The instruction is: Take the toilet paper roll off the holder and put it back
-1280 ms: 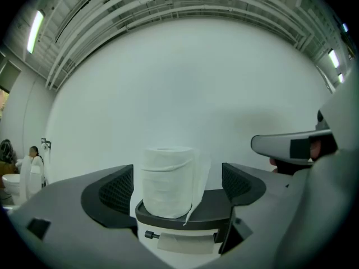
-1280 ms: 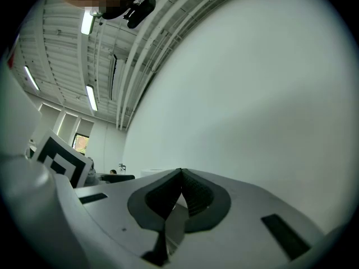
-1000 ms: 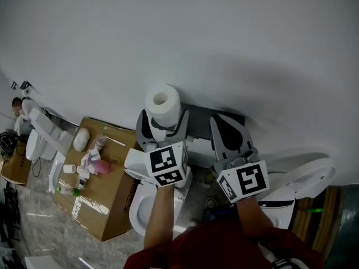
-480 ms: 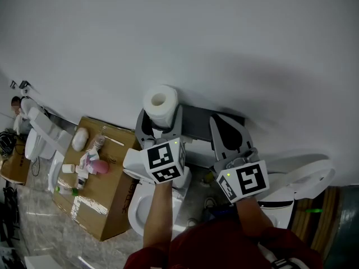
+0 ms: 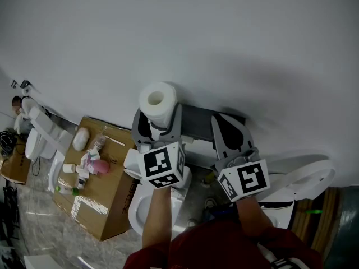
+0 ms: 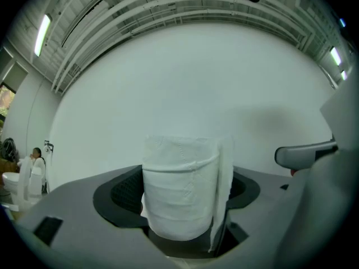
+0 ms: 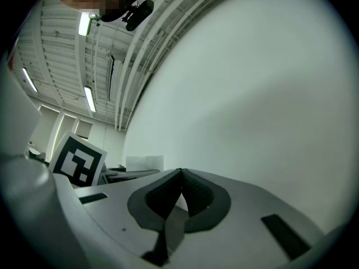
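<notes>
Head view: the person's right gripper [image 5: 220, 123] hangs closed and empty, while the left gripper [image 5: 160, 116], its jaws having just closed in, clamps the upright white toilet paper roll [image 5: 157, 101]. Beyond, the dark grey holder [image 5: 199, 122] sits against the white wall [image 5: 224, 38]. Taking the roll off looks nearly done; putting it back remains.

toilet paper roll [image 5: 157, 98]: 1 | hand-held grippers [image 5: 158, 112] [image 5: 216, 120]: 2 | cardboard box [image 5: 106, 200]: 1
</notes>
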Available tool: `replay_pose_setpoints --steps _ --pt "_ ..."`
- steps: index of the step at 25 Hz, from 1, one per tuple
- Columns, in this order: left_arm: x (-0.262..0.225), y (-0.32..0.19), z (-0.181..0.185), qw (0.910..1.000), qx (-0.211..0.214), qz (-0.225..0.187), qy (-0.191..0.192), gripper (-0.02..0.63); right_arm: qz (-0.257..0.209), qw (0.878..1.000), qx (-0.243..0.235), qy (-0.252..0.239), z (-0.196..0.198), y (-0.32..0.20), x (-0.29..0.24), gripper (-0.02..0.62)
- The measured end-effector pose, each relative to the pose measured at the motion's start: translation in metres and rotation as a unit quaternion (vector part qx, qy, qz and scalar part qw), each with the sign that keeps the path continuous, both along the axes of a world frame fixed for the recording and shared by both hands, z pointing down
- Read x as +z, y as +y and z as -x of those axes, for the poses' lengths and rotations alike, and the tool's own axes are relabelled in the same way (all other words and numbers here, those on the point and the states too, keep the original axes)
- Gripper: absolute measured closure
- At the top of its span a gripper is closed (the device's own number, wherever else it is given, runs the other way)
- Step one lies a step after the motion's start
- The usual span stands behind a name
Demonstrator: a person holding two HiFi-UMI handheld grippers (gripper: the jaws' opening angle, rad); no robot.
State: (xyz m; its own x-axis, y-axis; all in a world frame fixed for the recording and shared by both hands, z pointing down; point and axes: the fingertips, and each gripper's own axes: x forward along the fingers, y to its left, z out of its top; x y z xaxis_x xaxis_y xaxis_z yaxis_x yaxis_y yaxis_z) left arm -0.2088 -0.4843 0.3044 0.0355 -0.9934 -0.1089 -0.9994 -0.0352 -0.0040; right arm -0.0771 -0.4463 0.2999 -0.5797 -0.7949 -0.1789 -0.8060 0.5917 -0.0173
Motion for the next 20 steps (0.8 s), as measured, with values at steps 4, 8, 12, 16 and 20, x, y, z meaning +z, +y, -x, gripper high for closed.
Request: replay_pose_setpoints --steps 4,8,12,16,20 --pt "-0.023 0.018 0.001 0.9998 -0.003 -0.016 -0.007 0.184 -0.004 1.0 0.0 -0.001 0.001 0.006 -0.003 0.588" --pt "-0.046 0.044 0.001 0.9993 0.002 -0.037 -0.005 0.184 -0.008 1.0 -0.001 -0.001 0.003 0.013 -0.005 0.588" --pt "-0.056 0.071 0.002 0.999 0.0 -0.045 -0.003 0.184 -0.009 1.0 -0.004 0.001 0.007 0.019 -0.006 0.588" --pt "-0.047 0.094 0.004 0.9992 -0.004 -0.04 -0.004 0.184 -0.011 1.0 -0.008 0.005 0.012 0.026 -0.005 0.588" --pt "-0.027 0.113 0.009 0.9996 -0.008 -0.026 -0.001 0.184 -0.009 1.0 -0.009 0.012 0.016 0.035 -0.002 0.588"
